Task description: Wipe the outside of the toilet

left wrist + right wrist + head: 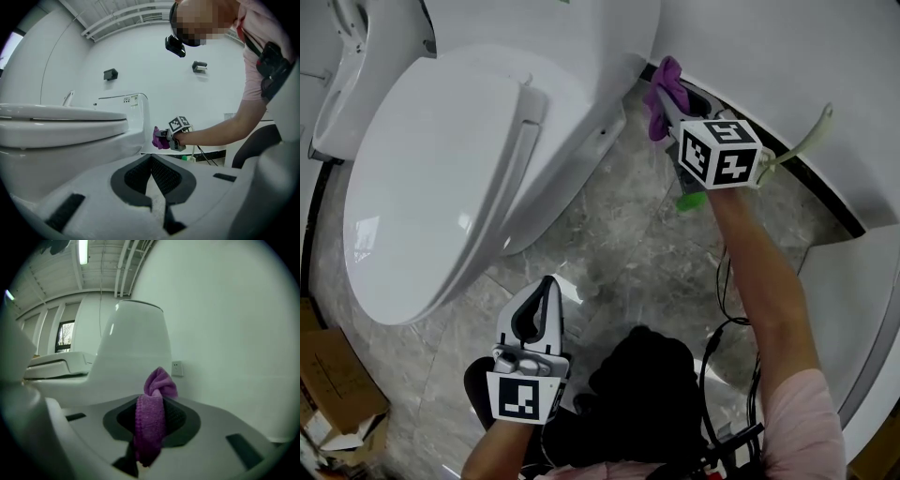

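A white toilet (pixel 459 178) with its lid down fills the upper left of the head view; its tank (pixel 136 343) rises ahead in the right gripper view. My right gripper (pixel 673 108) is shut on a purple cloth (pixel 664 94), held low beside the toilet's rear base near the wall. The cloth (pixel 151 423) hangs bunched between the jaws. My left gripper (pixel 546 298) hovers over the floor in front of the bowl, jaws closed together with nothing in them. From the left gripper view the right gripper (pixel 171 136) and cloth (pixel 159 138) show beside the toilet's base (pixel 70 154).
Grey marble floor (pixel 637 253) lies between toilet and wall. A white curved wall base with a dark strip (pixel 825 197) runs along the right. Cardboard boxes (pixel 333 384) sit at the lower left. A green object (pixel 691 200) lies under the right gripper. Cables (pixel 722 281) trail along my arm.
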